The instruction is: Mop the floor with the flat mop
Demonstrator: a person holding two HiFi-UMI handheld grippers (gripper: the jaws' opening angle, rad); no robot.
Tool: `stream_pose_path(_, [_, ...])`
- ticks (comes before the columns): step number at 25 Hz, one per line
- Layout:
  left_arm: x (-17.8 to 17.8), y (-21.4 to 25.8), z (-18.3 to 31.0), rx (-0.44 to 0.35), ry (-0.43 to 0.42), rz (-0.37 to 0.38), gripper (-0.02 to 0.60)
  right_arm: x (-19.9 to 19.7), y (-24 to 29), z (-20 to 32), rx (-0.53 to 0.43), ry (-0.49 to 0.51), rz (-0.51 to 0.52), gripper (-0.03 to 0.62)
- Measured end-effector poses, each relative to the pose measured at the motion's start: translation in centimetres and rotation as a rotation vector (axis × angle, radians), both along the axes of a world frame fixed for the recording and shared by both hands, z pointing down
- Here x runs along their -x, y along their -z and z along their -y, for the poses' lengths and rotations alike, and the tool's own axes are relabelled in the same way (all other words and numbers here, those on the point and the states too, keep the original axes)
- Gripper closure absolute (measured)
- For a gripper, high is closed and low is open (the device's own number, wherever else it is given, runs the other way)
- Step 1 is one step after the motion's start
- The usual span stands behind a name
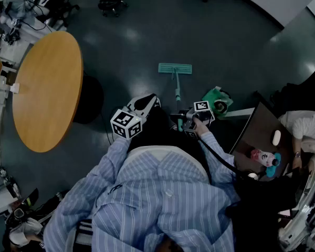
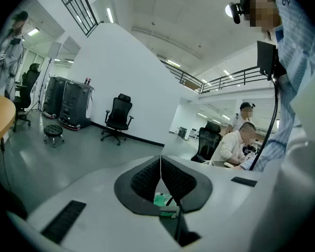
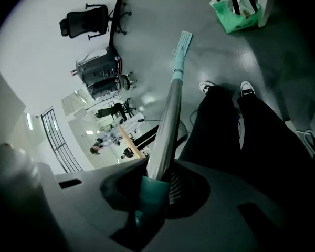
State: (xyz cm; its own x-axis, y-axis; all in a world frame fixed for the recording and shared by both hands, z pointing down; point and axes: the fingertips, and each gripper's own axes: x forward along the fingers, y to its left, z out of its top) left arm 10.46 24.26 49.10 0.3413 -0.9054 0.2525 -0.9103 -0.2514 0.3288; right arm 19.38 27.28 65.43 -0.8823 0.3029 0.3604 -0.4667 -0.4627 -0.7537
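Note:
The flat mop's teal head (image 1: 175, 68) lies flat on the grey floor ahead of me. Its silver pole (image 1: 177, 92) slants back to my right gripper (image 1: 185, 124), which is shut on the teal handle grip. In the right gripper view the grip (image 3: 152, 192) sits between the jaws, and the pole (image 3: 168, 119) runs out to the mop head (image 3: 185, 40) beside my legs and shoes. My left gripper (image 1: 147, 103) hovers left of the pole, apart from it. Its pads (image 2: 170, 176) meet with nothing between them.
A round wooden table (image 1: 47, 88) stands to the left. A green bag (image 1: 216, 101) sits on the floor right of the pole. At the right a seated person (image 1: 304, 130) is beside a dark tabletop (image 1: 260, 133). A stool (image 1: 111, 3) stands far back.

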Motion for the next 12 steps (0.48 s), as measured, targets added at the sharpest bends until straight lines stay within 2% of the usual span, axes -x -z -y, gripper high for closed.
stream_pose_path(6, [-0.5,0.1,-0.1,0.004,0.015,-0.015,0.574,-0.8,-0.7,0.1,-0.01,-0.015,0.004,0.511])
stream_pose_path(12, [-1.2,0.6,0.3,-0.003,-0.017,-0.001,0.574,-0.7,-0.3,0.2,-0.002,-0.047,0.022,0.513])
